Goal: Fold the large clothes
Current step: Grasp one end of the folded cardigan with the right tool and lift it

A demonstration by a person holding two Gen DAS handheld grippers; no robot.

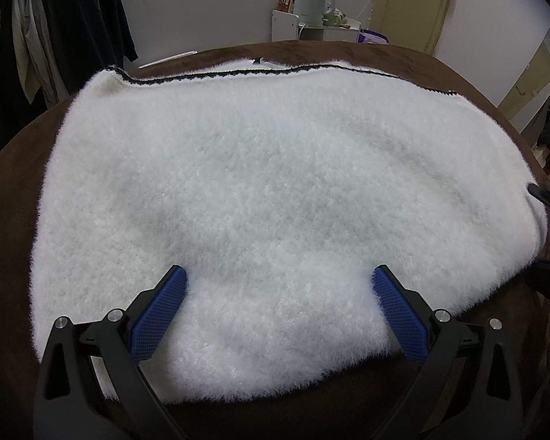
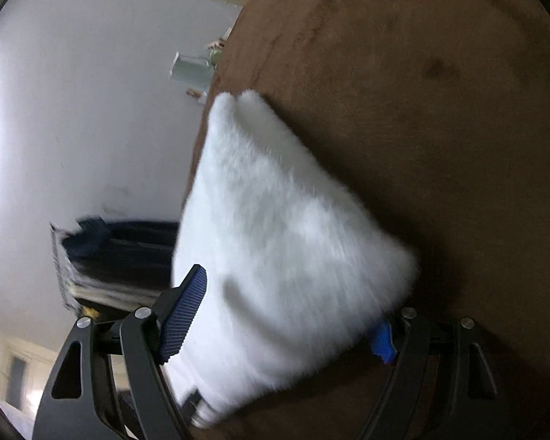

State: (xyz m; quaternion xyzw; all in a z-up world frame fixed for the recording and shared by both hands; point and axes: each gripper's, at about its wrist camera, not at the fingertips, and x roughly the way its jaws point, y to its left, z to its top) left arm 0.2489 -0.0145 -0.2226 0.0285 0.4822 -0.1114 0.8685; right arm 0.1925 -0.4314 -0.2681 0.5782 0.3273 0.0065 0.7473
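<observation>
Two grippers work one white fluffy garment (image 1: 275, 190), which lies spread flat on a brown cover (image 1: 14, 220). On the left, the left gripper (image 1: 279, 280) tilts steeply down over the garment's near edge, jaws wide, both blue pads resting on the fleece and pinching nothing. On the right, the right gripper (image 2: 293, 304) is rolled sideways, its view blurred, with a thick fold of the garment (image 2: 275, 227) filling its wide jaws; whether the pads press it I cannot tell.

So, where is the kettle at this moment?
In the left wrist view, the pale kettle stands on a white shelf behind the brown surface, top centre.
</observation>
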